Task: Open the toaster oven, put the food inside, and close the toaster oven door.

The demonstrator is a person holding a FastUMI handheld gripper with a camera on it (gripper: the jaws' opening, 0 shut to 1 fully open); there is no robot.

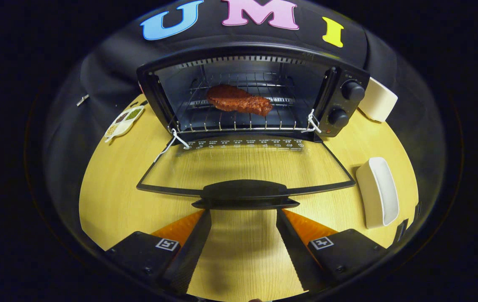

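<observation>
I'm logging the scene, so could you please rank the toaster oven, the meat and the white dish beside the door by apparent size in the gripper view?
1. Toaster oven
2. White dish, though nearness to the camera inflates it
3. Meat

The open gripper sits at the door handle.

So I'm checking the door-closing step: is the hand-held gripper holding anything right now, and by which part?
Nothing is held. The hand-held gripper is open, its fingertips just short of the door handle, not pressing it.

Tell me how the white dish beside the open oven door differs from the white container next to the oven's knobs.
The white dish is long and narrow with its hollow inside showing; the white container looks blockier, its inside unseen. The dish lies beside the lowered oven door, nearer the open gripper; the container sits further back, against the toaster oven. Both are plain white and rest on the wooden table.
</observation>
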